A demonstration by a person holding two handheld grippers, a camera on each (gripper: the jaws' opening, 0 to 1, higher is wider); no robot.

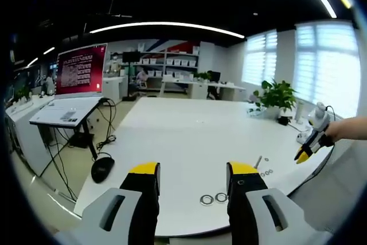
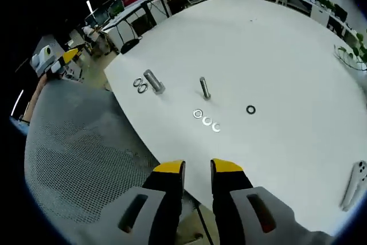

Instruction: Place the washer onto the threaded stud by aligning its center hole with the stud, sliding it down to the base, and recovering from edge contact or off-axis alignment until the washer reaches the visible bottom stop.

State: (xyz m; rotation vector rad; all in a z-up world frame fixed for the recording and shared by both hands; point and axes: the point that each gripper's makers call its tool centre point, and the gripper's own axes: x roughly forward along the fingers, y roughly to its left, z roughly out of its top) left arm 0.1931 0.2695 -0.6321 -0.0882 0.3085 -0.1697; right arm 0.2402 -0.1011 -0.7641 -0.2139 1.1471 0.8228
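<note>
— Progress so far: none that I can see. Threaded stud (image 2: 204, 88) stands upright and bare on the white table (image 2: 275, 55), no washer on it.

— Where's the washer?

— Three silver washers (image 2: 206, 120) lie flat in a short row just on the near side of the stud, close to it but apart from it. One dark washer (image 2: 250, 109) lies off to the stud's right, a bit farther out.

— Anything else?

— Thick bolt (image 2: 153, 81) lying to the stud's left, and a pair of washers (image 2: 139, 85) just beside that bolt, towards the table edge. So six rings counted, one stud, one bolt.

— Grippers?

— Right gripper (image 2: 197, 167) hangs above the table edge, well short of the stud, jaws nearly together with a thin gap, nothing between them. Left gripper (image 1: 192, 170) has its jaws spread wide, empty, also back from the stud; the pair of washers sits between its tips in the left gripper view.

— What's left?

— Everything, I'd say: pick a washer, centre the hole over the stud, slide it down to the base.
</note>
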